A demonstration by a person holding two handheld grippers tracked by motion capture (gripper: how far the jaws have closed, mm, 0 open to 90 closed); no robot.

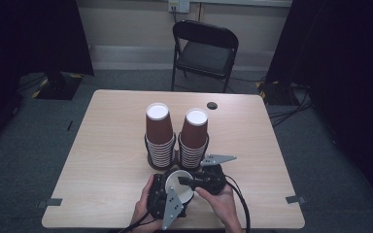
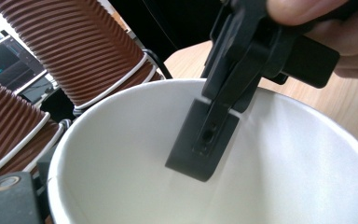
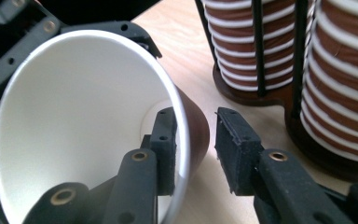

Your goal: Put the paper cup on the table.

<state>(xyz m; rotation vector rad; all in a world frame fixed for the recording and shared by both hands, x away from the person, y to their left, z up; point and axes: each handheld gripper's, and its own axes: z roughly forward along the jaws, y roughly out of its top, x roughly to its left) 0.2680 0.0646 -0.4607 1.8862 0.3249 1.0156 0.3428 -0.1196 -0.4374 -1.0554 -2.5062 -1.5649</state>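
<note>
Here we hold a single cup (image 1: 177, 187) at the near table (image 1: 102, 160) edge, just in front of the two cup stacks (image 1: 160, 145). The left gripper (image 1: 167, 206) clasps its body; the right gripper (image 3: 193, 149) stands spread, one jaw inside the rim, one outside, so its pinch looks released. Placing seems left. The right gripper view reveals that gap; the high view hides it.
</note>
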